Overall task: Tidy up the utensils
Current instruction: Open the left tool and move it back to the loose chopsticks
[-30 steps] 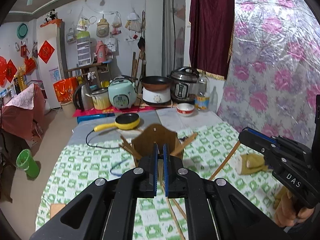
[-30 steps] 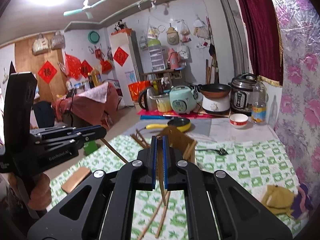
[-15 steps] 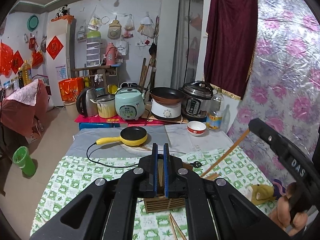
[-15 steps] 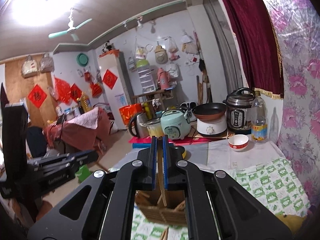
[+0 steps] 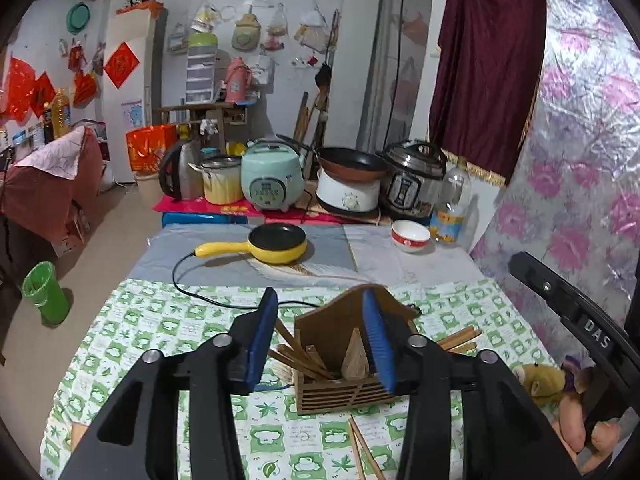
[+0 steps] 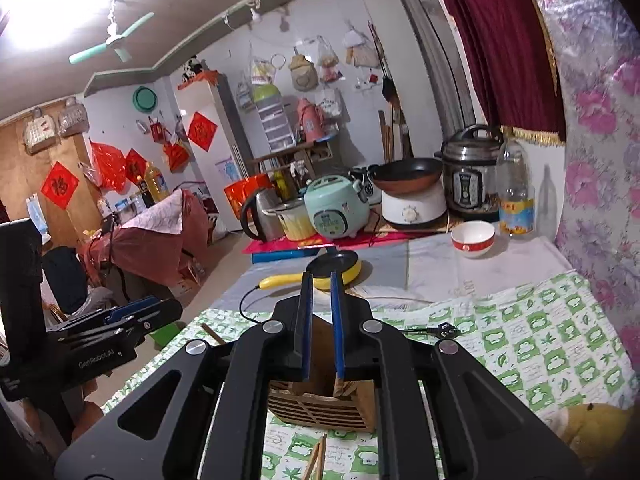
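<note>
Left wrist view: left gripper (image 5: 320, 340) has its jaws spread wide, nothing between them, hovering over a brown slatted wooden utensil holder (image 5: 340, 390) standing upright on the worktop with green-and-white checked cloth (image 5: 160, 320). Holder contains several wooden chopsticks (image 5: 304, 360) leaning left, plus a wooden wedge-shaped piece (image 5: 354, 356) on the right side. More loose wooden chopsticks (image 5: 460, 338) lie on the cloth just right of the holder, and another pair (image 5: 360, 448) lies in front of it. Right gripper body visible at the right edge of this view, with the person's fingers (image 5: 576, 428) around its handle.

Right wrist view: right gripper (image 6: 320, 320) sits directly above the same holder (image 6: 320, 412), jaws at a narrow gap, empty between the blue pads (image 6: 307, 320). Two chopstick tips (image 6: 316, 456) show below the holder on the cloth.

Further back on the worktop: yellow electric frying pan with black inside (image 5: 278, 244), its black cord (image 5: 192, 292) running over the cloth, and a white bowl with red band (image 5: 410, 235). A mint-green rice cooker (image 5: 270, 182) stands behind those.
</note>
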Tool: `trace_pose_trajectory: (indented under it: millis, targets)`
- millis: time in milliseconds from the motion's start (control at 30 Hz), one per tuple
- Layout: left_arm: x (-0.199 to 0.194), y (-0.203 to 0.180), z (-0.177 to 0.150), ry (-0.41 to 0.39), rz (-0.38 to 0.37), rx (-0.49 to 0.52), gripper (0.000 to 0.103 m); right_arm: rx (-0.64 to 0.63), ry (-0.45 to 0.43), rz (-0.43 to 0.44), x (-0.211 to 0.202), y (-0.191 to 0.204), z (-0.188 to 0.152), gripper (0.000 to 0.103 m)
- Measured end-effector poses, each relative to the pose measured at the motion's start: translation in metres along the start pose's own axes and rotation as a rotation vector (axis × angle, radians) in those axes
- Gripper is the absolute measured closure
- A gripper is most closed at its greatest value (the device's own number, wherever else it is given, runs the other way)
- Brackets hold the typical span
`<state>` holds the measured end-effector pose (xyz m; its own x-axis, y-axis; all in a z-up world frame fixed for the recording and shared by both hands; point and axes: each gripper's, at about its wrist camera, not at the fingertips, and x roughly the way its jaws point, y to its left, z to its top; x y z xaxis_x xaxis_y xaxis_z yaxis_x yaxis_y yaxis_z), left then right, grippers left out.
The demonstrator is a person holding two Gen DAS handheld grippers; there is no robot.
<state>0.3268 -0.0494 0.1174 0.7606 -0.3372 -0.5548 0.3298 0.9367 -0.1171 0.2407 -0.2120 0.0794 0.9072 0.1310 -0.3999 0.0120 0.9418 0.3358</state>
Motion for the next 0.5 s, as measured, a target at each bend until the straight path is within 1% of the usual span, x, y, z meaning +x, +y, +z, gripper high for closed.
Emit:
trace_pose_trajectory:
  millis: [167,233,333,500]
  targets:
    - [-0.027,-0.006,-0.001,-0.021,0.018,0.003,0.054,-0.015,-0.025,0.003,-0.032,0.010,-0.001,0.086]
    - [-0.041,-0.010,-0.002,-0.032,0.030,0.011,0.051,-0.017,-0.031,0.004,-0.042,0.012,-0.001,0.085]
    - [-0.065,-0.017,-0.004,-0.066,0.044,0.021,0.044,-0.023,-0.046,0.010,-0.063,0.017,-0.002,0.080]
    - [-0.106,-0.026,-0.008,-0.122,0.046,0.030,0.038,-0.046,-0.086,0.013,-0.100,0.029,-0.007,0.070]
